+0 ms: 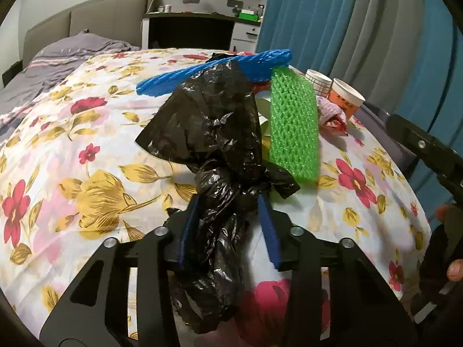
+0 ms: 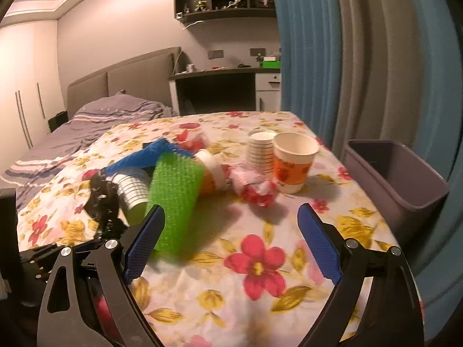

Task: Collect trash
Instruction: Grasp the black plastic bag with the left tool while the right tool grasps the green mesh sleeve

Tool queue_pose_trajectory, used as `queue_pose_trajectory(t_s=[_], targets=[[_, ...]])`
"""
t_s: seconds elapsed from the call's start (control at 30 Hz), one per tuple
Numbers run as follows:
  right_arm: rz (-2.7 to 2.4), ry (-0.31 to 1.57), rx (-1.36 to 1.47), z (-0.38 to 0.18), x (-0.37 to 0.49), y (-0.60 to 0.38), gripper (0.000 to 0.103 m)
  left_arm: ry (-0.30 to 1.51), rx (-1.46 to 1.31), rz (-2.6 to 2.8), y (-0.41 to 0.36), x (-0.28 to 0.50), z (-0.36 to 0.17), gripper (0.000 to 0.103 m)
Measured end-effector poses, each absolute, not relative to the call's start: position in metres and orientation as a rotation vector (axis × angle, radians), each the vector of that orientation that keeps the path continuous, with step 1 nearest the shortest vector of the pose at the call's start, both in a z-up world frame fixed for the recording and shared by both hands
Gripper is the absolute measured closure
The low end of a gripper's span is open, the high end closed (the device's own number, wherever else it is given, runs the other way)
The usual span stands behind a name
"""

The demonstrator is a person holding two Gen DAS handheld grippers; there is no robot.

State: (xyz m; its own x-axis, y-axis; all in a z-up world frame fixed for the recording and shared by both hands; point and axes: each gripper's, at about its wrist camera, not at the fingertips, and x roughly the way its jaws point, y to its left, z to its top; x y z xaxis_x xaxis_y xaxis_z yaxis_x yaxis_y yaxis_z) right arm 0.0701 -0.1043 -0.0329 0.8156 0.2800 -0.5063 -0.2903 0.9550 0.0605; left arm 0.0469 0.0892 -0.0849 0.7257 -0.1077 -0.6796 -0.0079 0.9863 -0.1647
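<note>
My left gripper (image 1: 228,225) is shut on a crumpled black plastic bag (image 1: 214,133), which bunches between the blue pads and stands up above the flowered tablecloth (image 1: 86,173). Behind it lie a green foam net (image 1: 292,127) and a blue foam net (image 1: 214,72). My right gripper (image 2: 231,231) is open and empty above the cloth, its left pad (image 2: 144,243) close to the green net (image 2: 173,202). Paper cups (image 2: 292,162), a tipped cup (image 2: 211,170) and a red-white wrapper (image 2: 254,188) lie beyond. The black bag also shows at the left of the right wrist view (image 2: 104,202).
A grey bin (image 2: 396,185) stands at the table's right edge by the blue curtain (image 2: 361,57). A bed (image 2: 86,127) lies to the left, a desk (image 2: 225,86) behind. The left gripper's body shows at the lower left of the right wrist view (image 2: 43,260).
</note>
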Motion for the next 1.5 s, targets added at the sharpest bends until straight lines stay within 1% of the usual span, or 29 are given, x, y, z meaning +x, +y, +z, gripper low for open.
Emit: queue_pose_trajectory(t_s=[0.1, 0.2, 0.47, 0.67, 0.8, 0.9, 1.0, 1.03, 1.07, 1.1, 1.13, 1.17, 1.2, 1.3, 1.5], targets=[[0.318, 0.553, -0.025, -0.036, 0.074, -0.096, 0.013, 0.744, -0.172, -0.065, 0.091, 0.043, -0.084, 0.077], [0.338, 0.585, -0.020, -0.042, 0.079, -0.088, 0.014, 0.715, -0.181, -0.070, 0.094, 0.037, -0.076, 0.081], [0.393, 0.668, -0.012, -0.053, 0.096, -0.069, 0.014, 0.566, -0.202, -0.042, 0.111, 0.011, -0.032, 0.082], [0.423, 0.719, -0.009, -0.062, 0.101, -0.052, 0.014, 0.529, -0.216, 0.006, 0.124, 0.006, -0.023, 0.082], [0.431, 0.749, -0.010, -0.067, 0.104, -0.045, 0.020, 0.536, -0.233, 0.005, 0.130, 0.007, -0.025, 0.082], [0.433, 0.770, 0.003, -0.071, 0.104, -0.047, 0.028, 0.535, -0.235, 0.002, 0.131, 0.006, -0.026, 0.082], [0.446, 0.802, 0.027, -0.076, 0.107, -0.050, 0.044, 0.534, -0.237, 0.001, 0.131, 0.007, -0.027, 0.082], [0.449, 0.807, 0.030, -0.076, 0.108, -0.050, 0.048, 0.535, -0.237, 0.001, 0.131, 0.006, -0.027, 0.082], [0.453, 0.812, 0.031, -0.077, 0.108, -0.051, 0.055, 0.535, -0.237, 0.001, 0.131, 0.006, -0.027, 0.082], [0.454, 0.813, 0.027, -0.078, 0.106, -0.051, 0.057, 0.535, -0.237, 0.002, 0.131, 0.006, -0.027, 0.082], [0.453, 0.808, 0.024, -0.077, 0.104, -0.051, 0.063, 0.535, -0.236, 0.002, 0.131, 0.006, -0.026, 0.082], [0.454, 0.802, 0.020, -0.076, 0.103, -0.052, 0.072, 0.535, -0.236, 0.003, 0.131, 0.007, -0.026, 0.082], [0.454, 0.793, 0.012, -0.075, 0.099, -0.053, 0.078, 0.534, -0.235, 0.003, 0.131, 0.006, -0.026, 0.082], [0.449, 0.773, 0.015, -0.071, 0.093, -0.060, 0.083, 0.525, -0.228, 0.007, 0.130, 0.005, -0.025, 0.082], [0.425, 0.714, 0.018, -0.061, 0.072, -0.088, 0.085, 0.511, -0.216, 0.007, 0.128, 0.003, -0.020, 0.082]])
